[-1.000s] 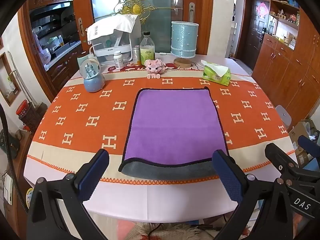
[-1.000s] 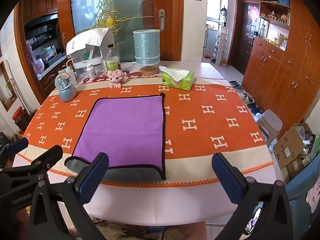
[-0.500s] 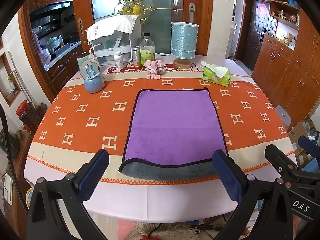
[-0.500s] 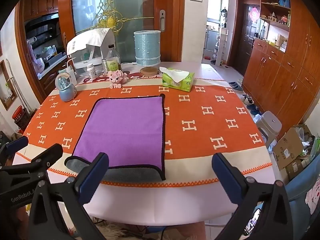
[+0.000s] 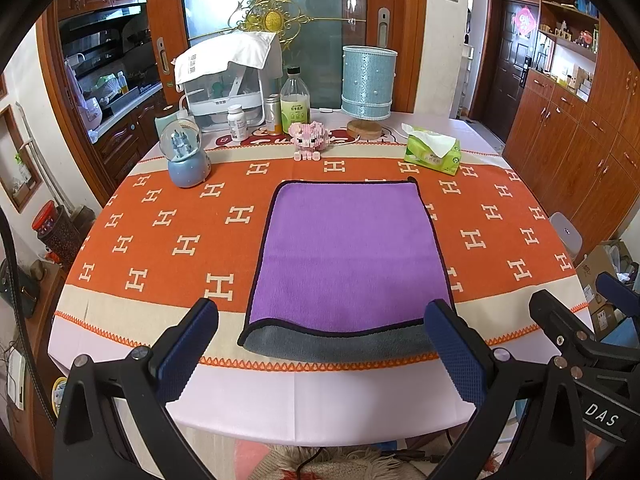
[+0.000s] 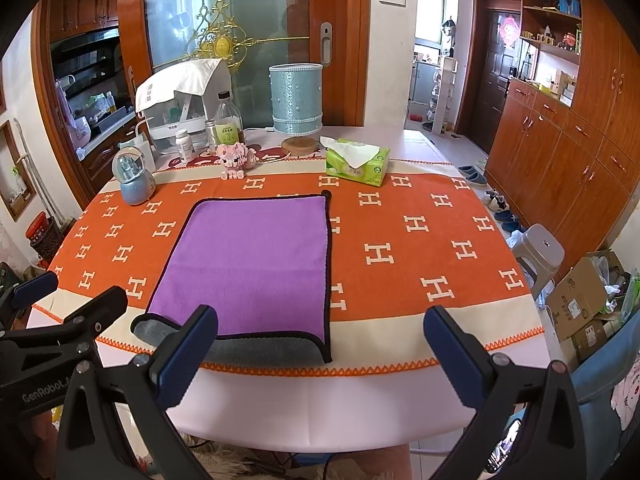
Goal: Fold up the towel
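Note:
A purple towel (image 5: 346,252) with black trim lies folded on the orange tablecloth; its grey underside (image 5: 340,346) sticks out along the near edge. It also shows in the right wrist view (image 6: 250,262). My left gripper (image 5: 320,344) is open and empty, held near the table's front edge, in front of the towel. My right gripper (image 6: 320,350) is open and empty, to the right of the towel's near right corner (image 6: 326,354). Neither gripper touches the towel.
Along the far side of the table stand a snow globe (image 5: 186,156), a pink block pig (image 5: 310,140), bottles (image 5: 295,102), a blue lamp (image 5: 368,80) and a green tissue pack (image 5: 432,152). A grey stool (image 6: 538,250) and cardboard boxes (image 6: 576,300) are to the right.

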{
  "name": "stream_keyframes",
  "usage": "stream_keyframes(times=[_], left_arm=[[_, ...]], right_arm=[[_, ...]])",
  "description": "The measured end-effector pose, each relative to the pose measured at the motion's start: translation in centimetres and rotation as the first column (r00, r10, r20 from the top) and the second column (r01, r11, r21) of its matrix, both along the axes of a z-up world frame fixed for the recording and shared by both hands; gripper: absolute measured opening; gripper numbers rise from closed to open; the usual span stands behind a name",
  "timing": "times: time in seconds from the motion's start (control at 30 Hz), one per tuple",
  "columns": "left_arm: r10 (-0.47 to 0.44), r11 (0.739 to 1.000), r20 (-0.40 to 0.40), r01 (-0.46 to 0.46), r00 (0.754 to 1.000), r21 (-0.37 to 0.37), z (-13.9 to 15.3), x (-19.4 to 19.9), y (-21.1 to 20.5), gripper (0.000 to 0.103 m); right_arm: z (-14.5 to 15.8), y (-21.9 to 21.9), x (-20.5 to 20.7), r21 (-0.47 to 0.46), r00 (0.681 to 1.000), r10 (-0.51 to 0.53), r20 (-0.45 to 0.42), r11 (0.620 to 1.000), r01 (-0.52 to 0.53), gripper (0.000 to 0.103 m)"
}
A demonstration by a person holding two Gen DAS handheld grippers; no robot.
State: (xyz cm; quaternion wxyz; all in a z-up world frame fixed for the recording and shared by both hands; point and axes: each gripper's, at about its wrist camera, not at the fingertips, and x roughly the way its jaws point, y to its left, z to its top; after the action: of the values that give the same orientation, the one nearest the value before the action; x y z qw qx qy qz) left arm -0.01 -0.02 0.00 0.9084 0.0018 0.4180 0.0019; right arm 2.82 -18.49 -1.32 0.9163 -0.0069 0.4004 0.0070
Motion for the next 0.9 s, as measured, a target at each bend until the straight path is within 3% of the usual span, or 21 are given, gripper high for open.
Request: stream_keyframes(times=[0.9], left_arm=[[0.000, 1.000, 0.001, 0.000, 1.000, -0.002, 0.00, -0.01, 0.01, 0.102]], right_arm=[[-0.03, 0.23, 0.02, 0.001, 1.000, 0.001, 0.002, 1.000, -0.001, 0.103]])
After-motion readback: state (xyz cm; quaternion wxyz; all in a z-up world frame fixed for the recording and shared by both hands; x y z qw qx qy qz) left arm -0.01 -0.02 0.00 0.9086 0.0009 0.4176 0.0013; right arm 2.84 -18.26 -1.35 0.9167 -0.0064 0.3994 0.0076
